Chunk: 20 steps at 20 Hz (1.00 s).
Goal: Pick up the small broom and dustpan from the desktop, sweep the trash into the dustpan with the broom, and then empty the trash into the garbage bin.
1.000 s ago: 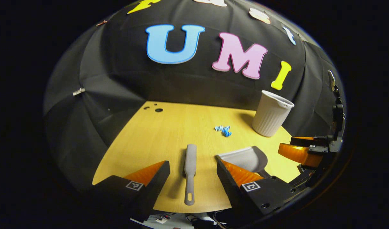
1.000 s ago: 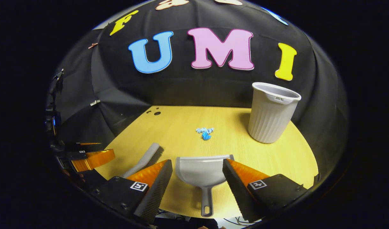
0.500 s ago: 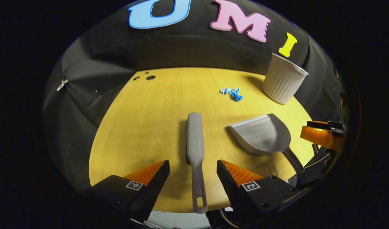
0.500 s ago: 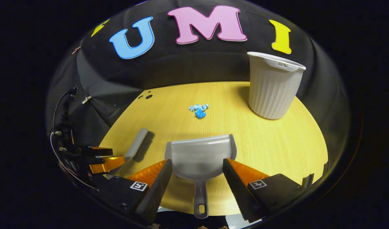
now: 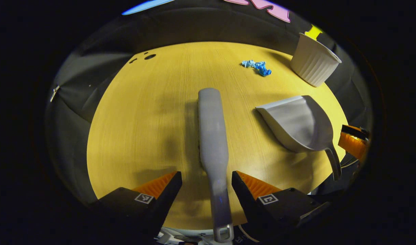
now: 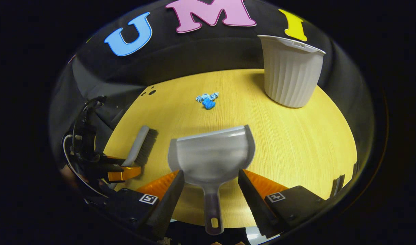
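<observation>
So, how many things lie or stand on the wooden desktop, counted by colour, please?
Grey: 2, the small broom and the dustpan.
White: 1, the ribbed garbage bin.
Blue: 1, the crumpled trash, counted as one clump.
Total: 4.

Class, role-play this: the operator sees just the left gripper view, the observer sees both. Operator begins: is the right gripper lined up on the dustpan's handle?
Observer: Yes. In the right gripper view the dustpan handle lies between the right gripper's open fingers, untouched.
Operator: Which way do the broom's bristles face?
Observer: The broom lies on its side, dark bristles towards the dustpan.
Operator: Has the dustpan handle a hanging hole?
Observer: Yes, at its near end.
</observation>
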Motion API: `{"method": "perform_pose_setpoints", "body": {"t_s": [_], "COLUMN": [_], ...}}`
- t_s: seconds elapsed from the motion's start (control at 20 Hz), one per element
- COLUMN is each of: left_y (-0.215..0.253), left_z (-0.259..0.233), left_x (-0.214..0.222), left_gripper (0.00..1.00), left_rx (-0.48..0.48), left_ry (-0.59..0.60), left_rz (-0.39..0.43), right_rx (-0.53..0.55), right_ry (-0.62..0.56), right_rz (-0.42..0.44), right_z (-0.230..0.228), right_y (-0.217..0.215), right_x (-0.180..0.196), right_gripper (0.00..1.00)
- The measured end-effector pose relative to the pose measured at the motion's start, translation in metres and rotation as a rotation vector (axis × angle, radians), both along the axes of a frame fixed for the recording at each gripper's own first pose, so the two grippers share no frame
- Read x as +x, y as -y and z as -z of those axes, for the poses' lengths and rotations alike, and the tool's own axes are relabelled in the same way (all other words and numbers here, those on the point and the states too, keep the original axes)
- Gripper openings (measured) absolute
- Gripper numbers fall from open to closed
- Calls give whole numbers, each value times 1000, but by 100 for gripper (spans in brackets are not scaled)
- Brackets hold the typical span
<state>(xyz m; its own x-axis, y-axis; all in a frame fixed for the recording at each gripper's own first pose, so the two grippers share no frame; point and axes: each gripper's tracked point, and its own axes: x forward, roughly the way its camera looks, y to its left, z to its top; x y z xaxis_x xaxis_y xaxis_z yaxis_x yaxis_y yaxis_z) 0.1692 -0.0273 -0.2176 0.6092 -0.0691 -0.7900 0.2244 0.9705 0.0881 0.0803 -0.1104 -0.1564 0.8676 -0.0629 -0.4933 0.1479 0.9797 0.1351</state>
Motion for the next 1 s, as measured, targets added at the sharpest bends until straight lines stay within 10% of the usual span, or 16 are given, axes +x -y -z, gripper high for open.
{"method": "perform_pose_setpoints", "body": {"t_s": [0.3,0.65,1.0], "left_y": [0,1,-4], "left_z": [10,10,2], "left_x": [6,12,9], "left_gripper": [83,31,29], "left_rx": [27,32,-31], "left_ry": [-36,-18,53], "left_rz": [17,6,-10], "right_rx": [41,72,66], "right_ry": [-68,-136,-184], "right_rz": [21,40,41], "right_z": [21,39,54], "right_y": [0,2,4], "right_x": [-7,-19,-28], "right_gripper": [99,99,99]}}
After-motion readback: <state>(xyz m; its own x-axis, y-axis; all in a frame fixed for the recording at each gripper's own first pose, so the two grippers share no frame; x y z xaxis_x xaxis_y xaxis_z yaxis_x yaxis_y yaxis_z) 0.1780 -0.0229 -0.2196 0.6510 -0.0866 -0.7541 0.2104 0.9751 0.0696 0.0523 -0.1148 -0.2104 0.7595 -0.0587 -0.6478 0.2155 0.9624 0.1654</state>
